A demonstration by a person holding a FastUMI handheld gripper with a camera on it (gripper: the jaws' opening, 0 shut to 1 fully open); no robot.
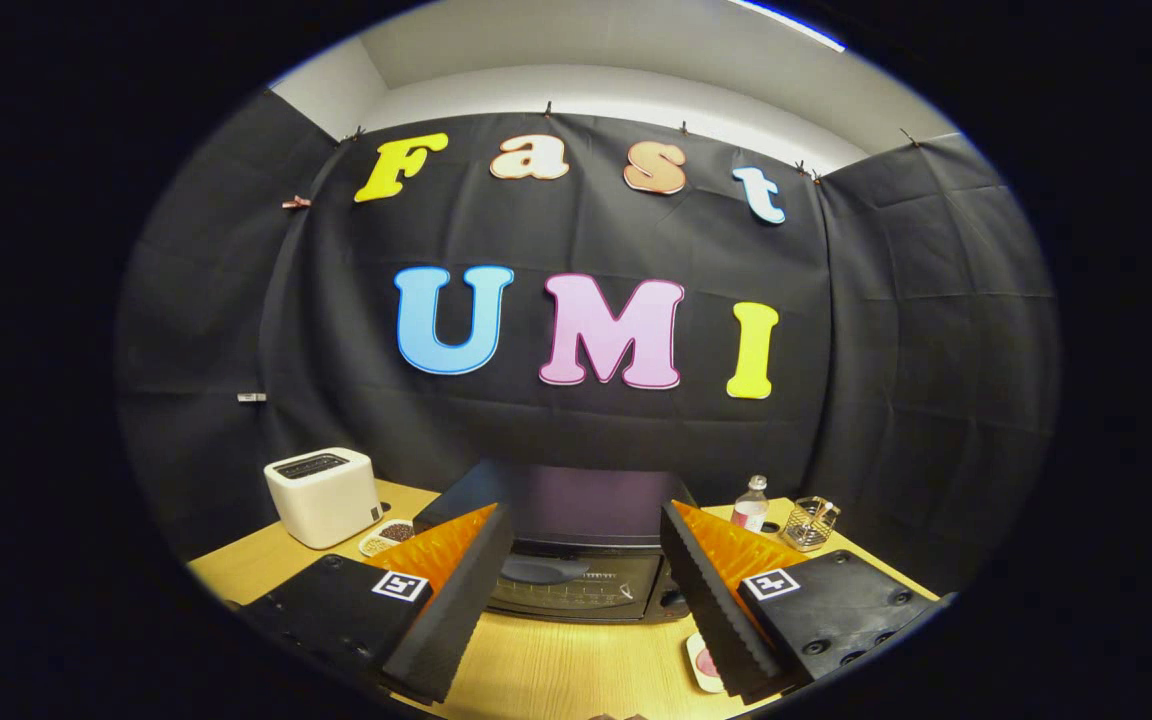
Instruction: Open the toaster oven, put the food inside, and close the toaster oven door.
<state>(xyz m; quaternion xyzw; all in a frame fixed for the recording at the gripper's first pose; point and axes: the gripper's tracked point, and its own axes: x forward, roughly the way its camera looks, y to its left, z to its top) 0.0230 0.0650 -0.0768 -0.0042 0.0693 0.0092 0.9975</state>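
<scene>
While the claw (586,600) stands wide and empty, the black toaster oven (576,550) sits door-closed.
Oven lies beyond the fingers on the wooden counter (556,670), near its back edge.

**Gripper pose, start of run**

Gripper (586,600) held level above the surface, facing forward. Fingers (456,610) spread wide apart, angled outward like a V, nothing between them, touching nothing. Square markers sit on both finger bases.

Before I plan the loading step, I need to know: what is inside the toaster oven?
Through the glass door of the toaster oven, which is closed, a wire rack shows. The rest of the inside is too dark to make out. The claw is open and holds nothing, its fingers either side of the oven.
</scene>
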